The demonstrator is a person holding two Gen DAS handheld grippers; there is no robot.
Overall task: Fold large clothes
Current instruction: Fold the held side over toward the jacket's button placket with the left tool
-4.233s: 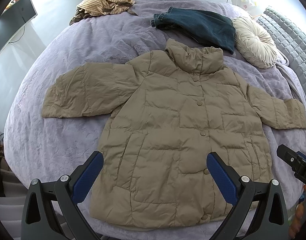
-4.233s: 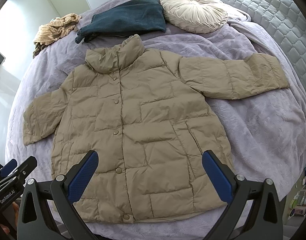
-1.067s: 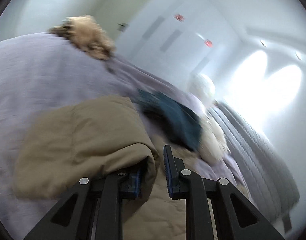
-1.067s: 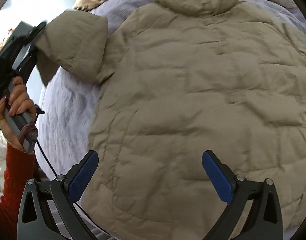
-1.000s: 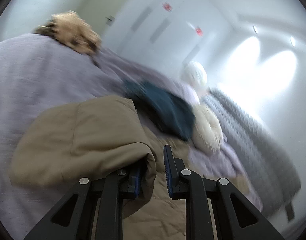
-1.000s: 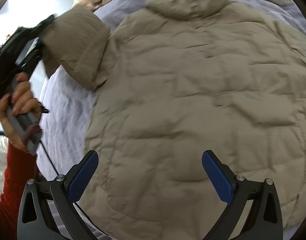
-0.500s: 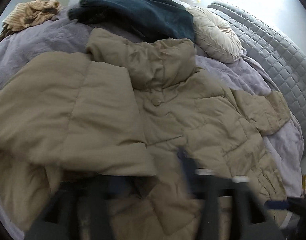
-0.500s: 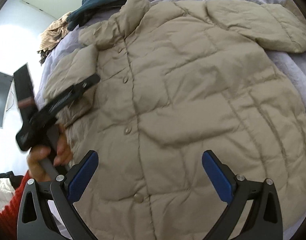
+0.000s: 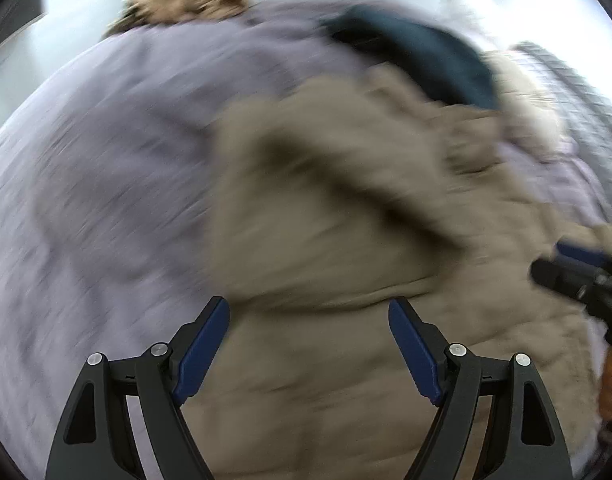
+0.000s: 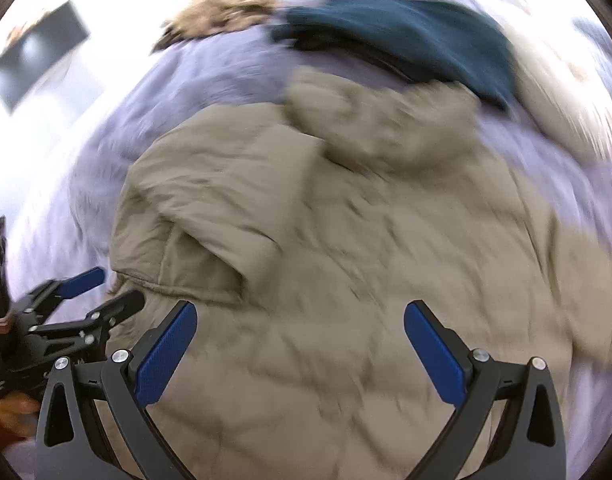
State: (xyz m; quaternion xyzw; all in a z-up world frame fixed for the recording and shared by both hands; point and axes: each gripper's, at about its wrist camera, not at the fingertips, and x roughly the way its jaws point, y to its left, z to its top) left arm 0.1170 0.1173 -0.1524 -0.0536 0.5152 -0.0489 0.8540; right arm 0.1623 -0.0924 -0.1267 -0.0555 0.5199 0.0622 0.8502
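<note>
A tan puffer jacket (image 10: 346, 240) lies front-up across a bed covered in a lilac blanket (image 9: 106, 160). One sleeve (image 10: 210, 208) is folded inward and rests on the jacket's chest, just beside the collar (image 10: 378, 120). Beyond the collar lies a dark teal garment (image 10: 406, 40), with a cream cushion (image 10: 546, 92) next to it and a crumpled tan striped garment (image 10: 222, 12) farther off at the blanket's edge. The left gripper (image 9: 308, 320) hovers over the jacket's lower half near the folded sleeve; its blue-padded fingers have just been spreading, with nothing between them. The right gripper (image 10: 300, 332) also hangs over the jacket's lower half, fingers spread wide and empty. Both views are motion-blurred.
</note>
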